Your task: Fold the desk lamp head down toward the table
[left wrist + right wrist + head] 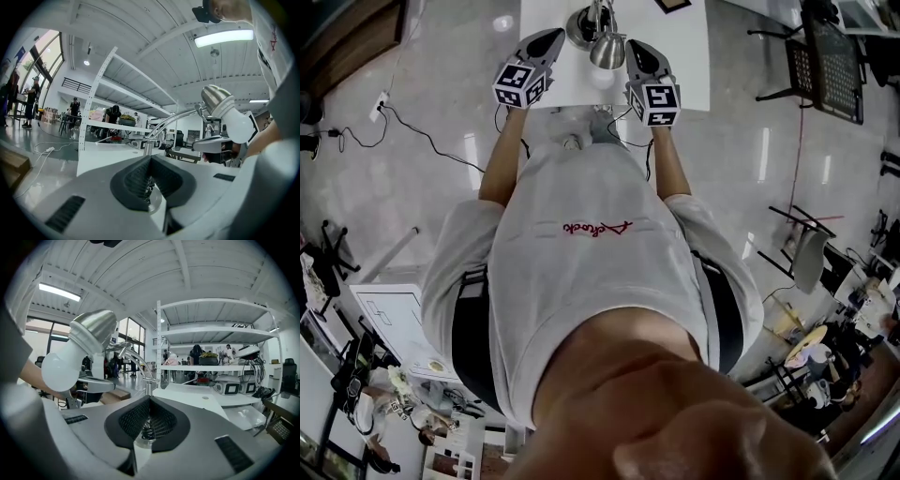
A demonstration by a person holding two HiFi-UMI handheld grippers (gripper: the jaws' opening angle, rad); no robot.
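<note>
The desk lamp stands on the white table (684, 56). Its silver head (607, 49) with a white bulb hangs between my two grippers, raised on a curved metal arm (171, 119). My left gripper (553, 37) is just left of the head and shut, with nothing between its jaws. At the head's right, my right gripper (635, 49) is shut and empty too. In the left gripper view the lamp head (225, 112) is up at the right, apart from the shut left gripper (150, 158). In the right gripper view the lamp head (82, 350) is up at the left of the right gripper (149, 399).
A white shelf rack (211, 341) with boxes and devices stands beyond the table. People move about in the background. A cable (422, 136) trails over the shiny floor at the left, and a black chair (825, 61) stands at the right.
</note>
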